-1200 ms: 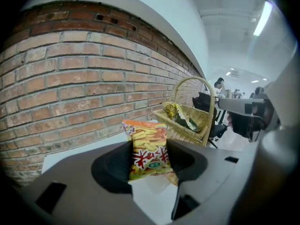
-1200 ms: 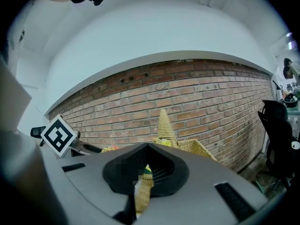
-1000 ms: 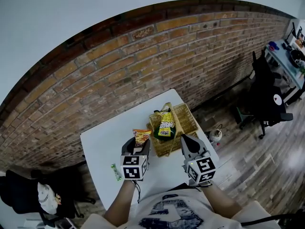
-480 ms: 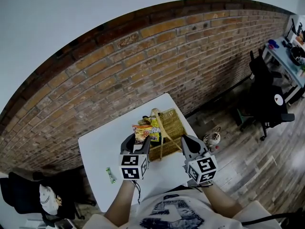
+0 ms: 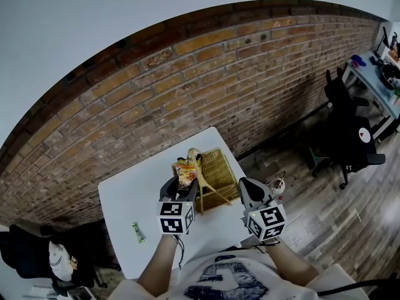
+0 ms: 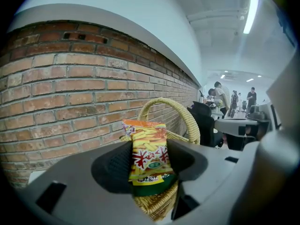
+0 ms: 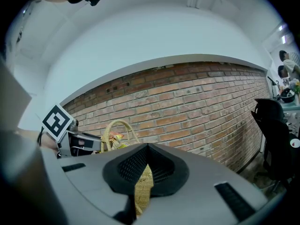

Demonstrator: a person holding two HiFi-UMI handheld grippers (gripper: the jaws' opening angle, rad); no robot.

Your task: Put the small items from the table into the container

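Since the earlier frame the left gripper (image 5: pixel 182 181) has carried the orange crinkled snack packet (image 5: pixel 185 171) from beside the woven yellow wicker basket (image 5: pixel 220 170) up to the basket's left rim, next to its arched handle (image 6: pixel 192 122). The left jaws grasp the packet upright by its lower half. The right gripper (image 5: pixel 245 185) is clenched on the basket's right-hand wall. The basket stands on the white table (image 5: pixel 125 199). A small green wrapped item (image 5: pixel 137 232) lies well left of the basket.
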